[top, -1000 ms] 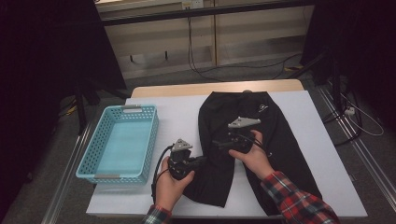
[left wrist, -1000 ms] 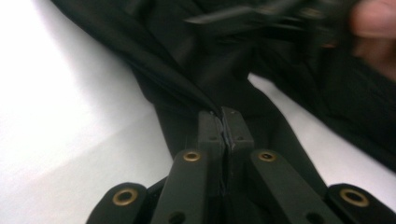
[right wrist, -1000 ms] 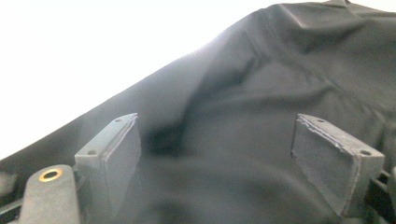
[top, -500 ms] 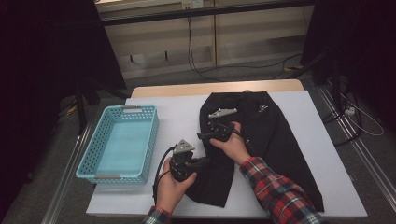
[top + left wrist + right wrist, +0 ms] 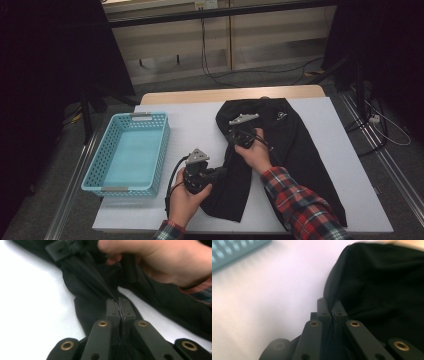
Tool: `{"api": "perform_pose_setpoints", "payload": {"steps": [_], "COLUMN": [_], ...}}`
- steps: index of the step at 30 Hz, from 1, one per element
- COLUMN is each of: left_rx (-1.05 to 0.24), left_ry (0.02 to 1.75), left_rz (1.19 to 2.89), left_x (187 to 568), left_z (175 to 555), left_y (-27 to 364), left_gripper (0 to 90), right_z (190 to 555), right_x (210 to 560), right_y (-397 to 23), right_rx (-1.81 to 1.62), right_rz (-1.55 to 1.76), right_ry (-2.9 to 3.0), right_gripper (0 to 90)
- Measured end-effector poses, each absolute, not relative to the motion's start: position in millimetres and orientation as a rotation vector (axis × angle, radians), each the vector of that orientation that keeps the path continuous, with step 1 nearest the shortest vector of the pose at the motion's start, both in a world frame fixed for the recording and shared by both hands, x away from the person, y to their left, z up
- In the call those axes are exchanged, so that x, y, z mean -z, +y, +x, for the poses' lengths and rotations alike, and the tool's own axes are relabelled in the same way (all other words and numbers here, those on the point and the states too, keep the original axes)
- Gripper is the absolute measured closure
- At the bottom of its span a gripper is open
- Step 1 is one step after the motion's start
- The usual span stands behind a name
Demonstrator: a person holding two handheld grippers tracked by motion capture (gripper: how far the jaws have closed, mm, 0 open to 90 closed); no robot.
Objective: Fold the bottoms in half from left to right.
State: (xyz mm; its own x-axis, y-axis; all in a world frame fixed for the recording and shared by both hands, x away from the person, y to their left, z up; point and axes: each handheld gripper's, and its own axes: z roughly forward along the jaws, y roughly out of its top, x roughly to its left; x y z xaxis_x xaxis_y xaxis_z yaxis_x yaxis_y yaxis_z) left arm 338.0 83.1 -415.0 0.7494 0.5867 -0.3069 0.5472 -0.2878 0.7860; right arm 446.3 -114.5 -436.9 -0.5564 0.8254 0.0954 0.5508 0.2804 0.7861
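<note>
A black garment (image 5: 300, 150) lies spread over the right half of the white table (image 5: 192, 127). At its lower left edge my left gripper (image 5: 219, 173) is shut, and a taut fold of the cloth (image 5: 92, 290) runs up from the pads of that gripper (image 5: 119, 302). My right gripper (image 5: 231, 132) sits at the garment's upper left edge. Its jaws have just been closing and now stand shut, with the cloth's edge (image 5: 382, 290) pinched between the tips of the right gripper (image 5: 331, 303). The person's right hand (image 5: 160, 262) shows close above the fold.
A light blue mesh basket (image 5: 165, 145) stands with nothing in it on the table's left side, and its corner (image 5: 232, 251) appears in the right gripper view. Bare white tabletop separates basket and garment. Dark stands and cables lie on the floor beyond the far edge.
The right hand has moved left and farther up the garment to its left edge, and its jaws have gone from wide apart to shut on the cloth. The left gripper has kept still.
</note>
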Motion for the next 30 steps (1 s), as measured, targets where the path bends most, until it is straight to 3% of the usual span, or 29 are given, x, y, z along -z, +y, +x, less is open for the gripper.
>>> {"api": "perform_pose_setpoints", "payload": {"steps": [6, 11, 13, 16, 19, 24, 30], "left_rx": [-0.019, 0.005, 0.009, 0.020, 0.029, 0.029, 0.035], "left_ry": [0.808, 0.800, 0.795, 0.791, 0.788, 0.785, 0.793], "left_rz": [1.971, 1.988, 1.999, 2.004, 2.003, 2.007, 2.001], "left_x": [413, 417, 418, 418, 419, 420, 420], "left_z": [333, 332, 332, 332, 333, 334, 335], "left_y": [70, 63, 61, 59, 58, 58, 60], "left_gripper": [88.3, 88.3, 88.2, 88.2, 88.2, 88.2, 88.2], "right_z": [415, 392, 390, 394, 404, 428, 450], "right_x": [415, 426, 431, 431, 428, 429, 448], "right_y": [-162, -187, -190, -185, -173, -148, -130], "right_rx": [-1.216, -1.155, -1.141, -1.143, -1.155, -1.114, -1.052], "right_rz": [1.285, 1.279, 1.262, 1.225, 1.197, 1.130, 1.158], "right_ry": [2.139, 2.193, 2.193, 2.161, 2.160, 2.203, 2.262], "right_gripper": [88.3, 86.8, 79.6, 58.1, 48.7, 39.8, 35.7]}}
